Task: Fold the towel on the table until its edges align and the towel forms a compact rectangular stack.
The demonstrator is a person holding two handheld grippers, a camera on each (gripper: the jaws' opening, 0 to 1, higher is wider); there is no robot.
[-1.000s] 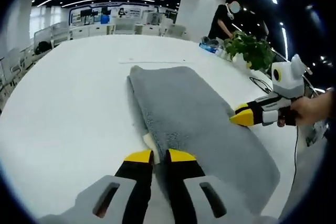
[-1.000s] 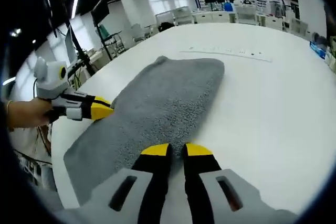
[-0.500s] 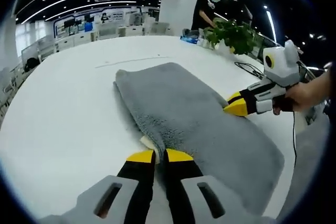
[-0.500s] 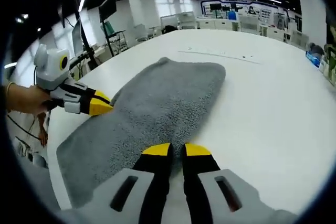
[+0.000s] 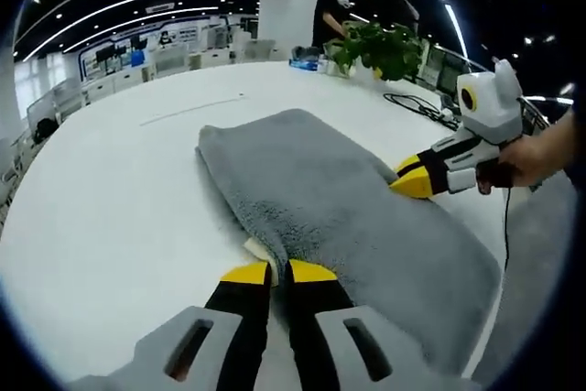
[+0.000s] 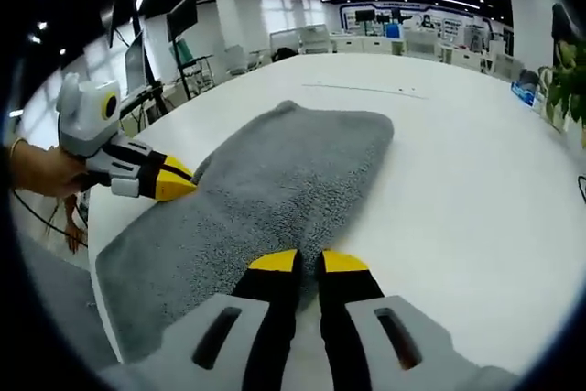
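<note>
Towel [image 5: 339, 208] unmoved, both tongs still clamped.

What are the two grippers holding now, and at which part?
Both hold the grey towel: the left gripper pinches one long edge, the right gripper pinches the opposite long edge.

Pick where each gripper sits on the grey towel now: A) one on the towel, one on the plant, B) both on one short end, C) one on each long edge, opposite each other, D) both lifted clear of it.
C: the left gripper is closed on one long edge of the towel, the right gripper on the opposite one.
</note>
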